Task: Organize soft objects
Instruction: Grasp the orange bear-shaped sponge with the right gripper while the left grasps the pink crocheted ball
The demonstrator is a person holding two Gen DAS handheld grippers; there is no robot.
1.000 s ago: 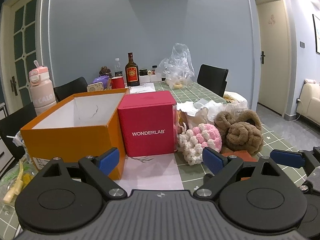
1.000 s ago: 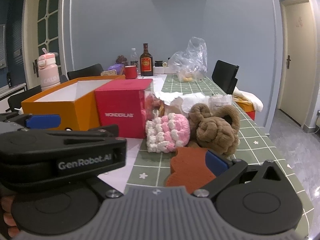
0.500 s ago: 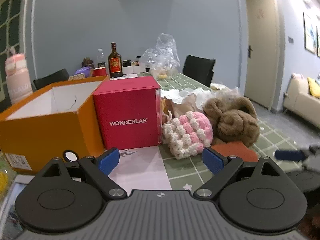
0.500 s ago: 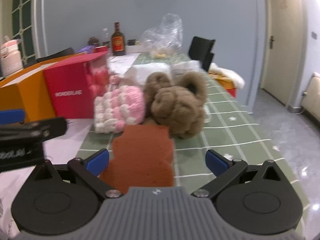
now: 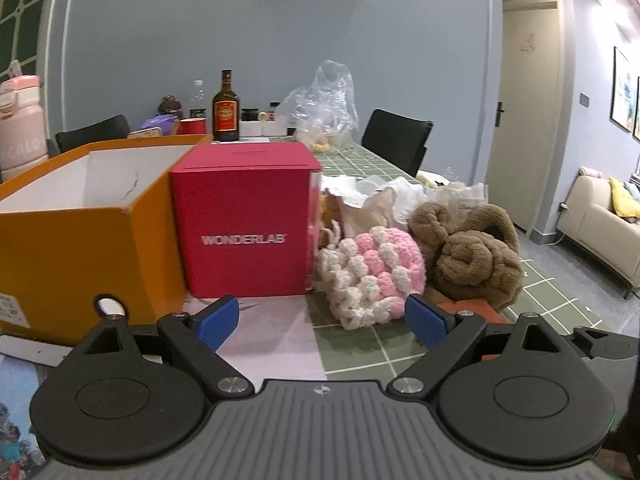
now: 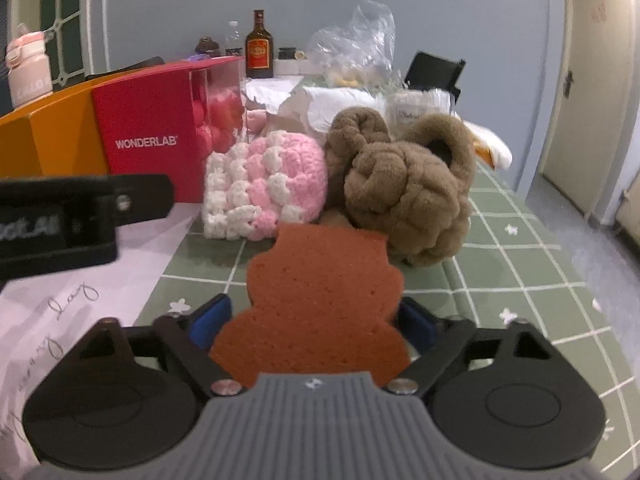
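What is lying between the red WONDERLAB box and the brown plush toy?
The pink-and-white crocheted piece lies between the WONDERLAB box and the brown plush toy, touching the toy. The right wrist view shows this.

right gripper [image 6: 312, 322]: has come down over the flat rust-brown bear-shaped sponge [image 6: 320, 300]; its jaws have just been closing, and the blue pads now sit at the sponge's two sides, where a second ago only one pad was near it.
left gripper [image 5: 322, 318]: has come closer to the pink-and-white crocheted yarn piece [image 5: 372, 272], jaws wide as before.
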